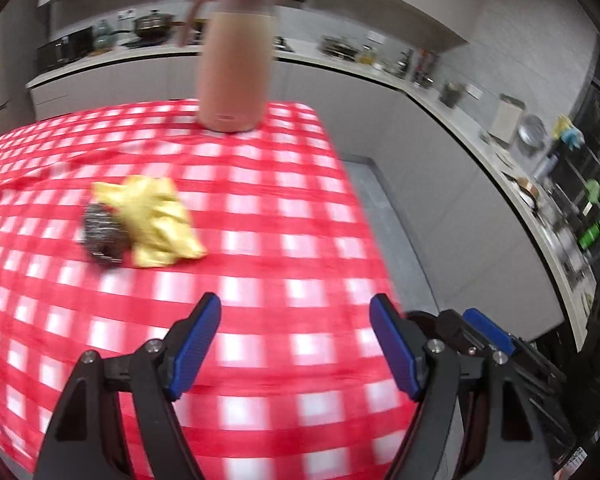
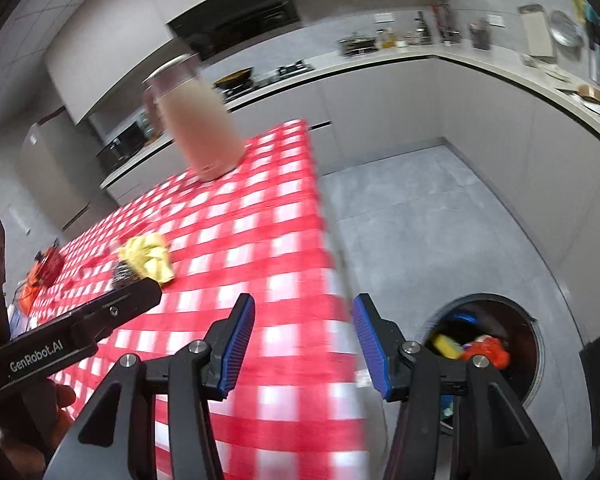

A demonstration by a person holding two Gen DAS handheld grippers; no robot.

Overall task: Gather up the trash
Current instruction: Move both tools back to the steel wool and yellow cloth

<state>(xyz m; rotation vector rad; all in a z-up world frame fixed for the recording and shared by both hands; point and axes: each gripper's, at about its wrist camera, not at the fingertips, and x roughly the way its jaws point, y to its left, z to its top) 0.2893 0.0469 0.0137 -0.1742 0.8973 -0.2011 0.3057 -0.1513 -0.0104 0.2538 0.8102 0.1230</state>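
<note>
Hovering empty, both grippers face yellow wrapper (image 1: pixel 156 220) beside, seemingly, steel scrubber (image 1: pixel 102 234).

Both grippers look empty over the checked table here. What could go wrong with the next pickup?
The steel scourer touches the yellow wrapper, so a grab may catch both or only one. The tall pink jug stands near the table's far edge; a wide swing could topple it. The bin sits on the floor beside the table, so a drop could miss it.
</note>
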